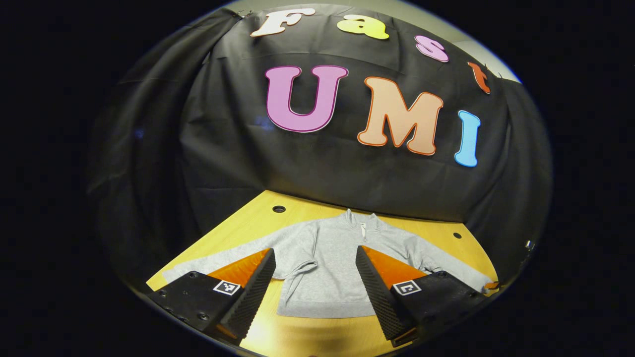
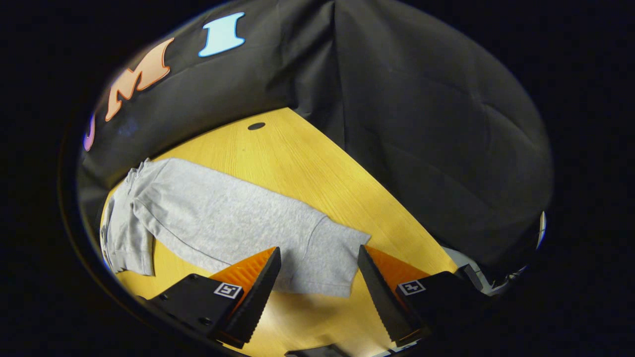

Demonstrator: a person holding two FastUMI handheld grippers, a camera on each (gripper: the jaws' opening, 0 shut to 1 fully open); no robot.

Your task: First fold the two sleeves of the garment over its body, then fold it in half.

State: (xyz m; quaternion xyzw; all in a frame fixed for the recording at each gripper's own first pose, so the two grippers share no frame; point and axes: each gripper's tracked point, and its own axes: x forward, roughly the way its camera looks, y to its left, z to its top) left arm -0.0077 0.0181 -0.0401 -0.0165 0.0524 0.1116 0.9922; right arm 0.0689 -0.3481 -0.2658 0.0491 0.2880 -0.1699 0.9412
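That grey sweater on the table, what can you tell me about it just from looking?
The grey sweater is a soft, fleecy-looking knit with a short stand-up collar and a small zip at the neck. It lies flat and face-up on the yellow wooden table, collar toward the black cloth wall, both long sleeves spread outward and nothing folded yet. The right sleeve stretches across the table, its cuff lying between the right gripper's open fingers. Nothing is gripping it.

I am holding the left gripper (image 1: 315, 285) with its fingers spread wide apart, gripping nothing; the right gripper (image 2: 317, 287) is hovering likewise, fingers parted.
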